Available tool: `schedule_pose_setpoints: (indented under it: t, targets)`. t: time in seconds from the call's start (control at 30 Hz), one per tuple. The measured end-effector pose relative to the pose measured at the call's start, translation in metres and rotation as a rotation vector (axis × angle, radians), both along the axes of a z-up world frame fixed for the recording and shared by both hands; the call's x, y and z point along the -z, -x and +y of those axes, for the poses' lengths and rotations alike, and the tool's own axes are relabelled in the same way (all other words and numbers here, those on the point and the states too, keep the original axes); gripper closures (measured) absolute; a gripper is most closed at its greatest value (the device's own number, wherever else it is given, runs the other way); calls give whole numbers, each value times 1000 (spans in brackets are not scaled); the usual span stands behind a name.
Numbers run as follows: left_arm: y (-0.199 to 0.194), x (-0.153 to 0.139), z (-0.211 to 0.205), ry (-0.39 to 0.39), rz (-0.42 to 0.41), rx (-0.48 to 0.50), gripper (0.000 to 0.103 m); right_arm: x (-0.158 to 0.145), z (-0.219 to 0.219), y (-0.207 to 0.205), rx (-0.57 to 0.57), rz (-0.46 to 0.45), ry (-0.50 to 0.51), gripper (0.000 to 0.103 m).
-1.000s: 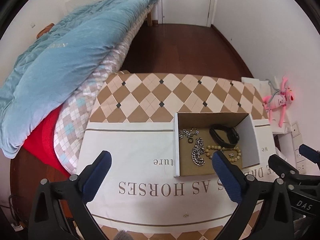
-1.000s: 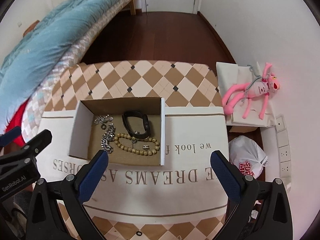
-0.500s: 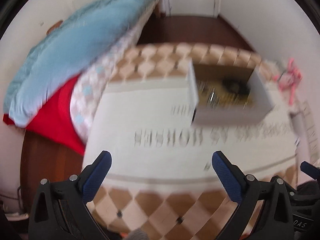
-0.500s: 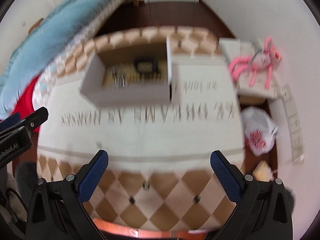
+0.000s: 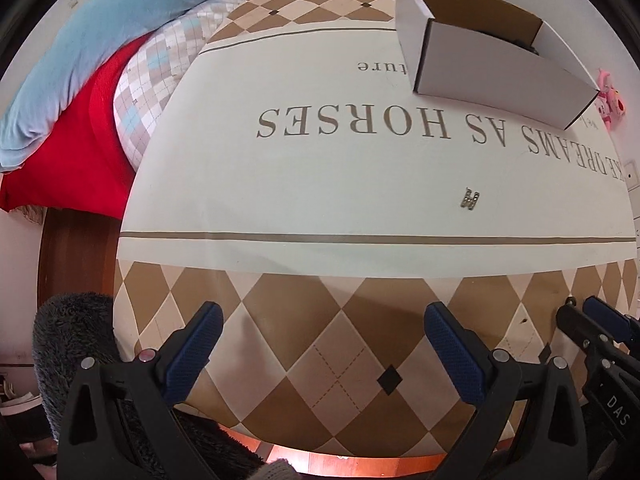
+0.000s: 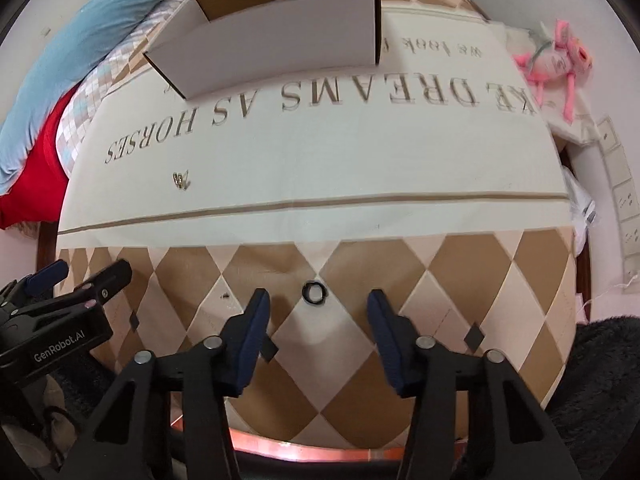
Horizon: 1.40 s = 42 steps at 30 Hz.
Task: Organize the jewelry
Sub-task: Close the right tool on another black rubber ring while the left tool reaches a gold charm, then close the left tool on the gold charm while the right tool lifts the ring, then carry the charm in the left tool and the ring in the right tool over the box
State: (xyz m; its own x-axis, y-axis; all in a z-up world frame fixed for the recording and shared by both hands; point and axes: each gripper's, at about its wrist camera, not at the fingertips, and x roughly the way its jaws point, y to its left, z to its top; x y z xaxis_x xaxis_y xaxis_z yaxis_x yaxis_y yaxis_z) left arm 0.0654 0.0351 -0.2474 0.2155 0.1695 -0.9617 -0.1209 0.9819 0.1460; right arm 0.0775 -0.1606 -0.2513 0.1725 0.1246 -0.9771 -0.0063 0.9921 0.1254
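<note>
On near edge of tablecloth (image 6: pixel 320 184), we log: black ring (image 6: pixel 315 293) loose, lying between right gripper (image 6: pixel 316 312) jaws, which have just been narrowing, pads not yet touching it. Small silver charm (image 5: pixel 470 199) loose mid-cloth. Left gripper (image 5: pixel 320 334) jaws wide, holding nothing. White box (image 5: pixel 492 64) far side; contents hidden from us. By our reckoning: two pieces left to box.

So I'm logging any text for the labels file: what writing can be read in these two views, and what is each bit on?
"AS HORSES": cream printed tablecloth, upside down.
"DREAMS": same cloth; the word before it is cut off.
"we look": same cloth, smaller line, rest hidden by the white cardboard box.
"ture": cloth beside the box, a word's end.
"GenRobot.AI": black left gripper body.
"DAS": black right gripper body.
</note>
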Motion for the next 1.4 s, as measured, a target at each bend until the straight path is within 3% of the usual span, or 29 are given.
schedule_pose_setpoints:
  t: [0.03,0.1,0.27,0.6,0.7,0.77,0.87,0.93,1.03,1.1,1.17,1.4]
  targets:
    - [0,-1,0,-6,-1,1,0,-1,2,-1,-6,-7,10,62]
    - [-1,-2,-1,-16,-7,2,0,-1,6,-1,-20,-19,34,90]
    - [-10,-7,-8,-36,-27,20,0,-2,8,0,-41,-36,33,91]
    - [-47,-1,-41,65,-58,54,4,-18,-33,-24,74,-69,-4,91]
    - [-54,6,-50,69,-53,75,26,-16,-47,-29,110,-65,-12,91]
    - [-58,10,-53,69,-48,89,31,-15,-55,-32,132,-60,-17,91]
    - [-64,11,-55,84,-76,125,49,-14,-61,-38,151,-61,-16,91]
    - [-65,9,-62,98,-89,163,73,-15,-64,-39,157,-62,-16,91]
    - [-62,6,-73,103,-93,194,93,-14,-63,-43,161,-61,-21,91]
    - [-63,6,-77,96,-95,210,97,-15,-62,-45,160,-64,-25,91]
    - [-60,5,-76,101,-94,204,97,-18,-60,-45,158,-67,-34,103]
    - [-48,-16,-64,157,-120,180,97,-37,-51,-49,149,-105,-80,103]
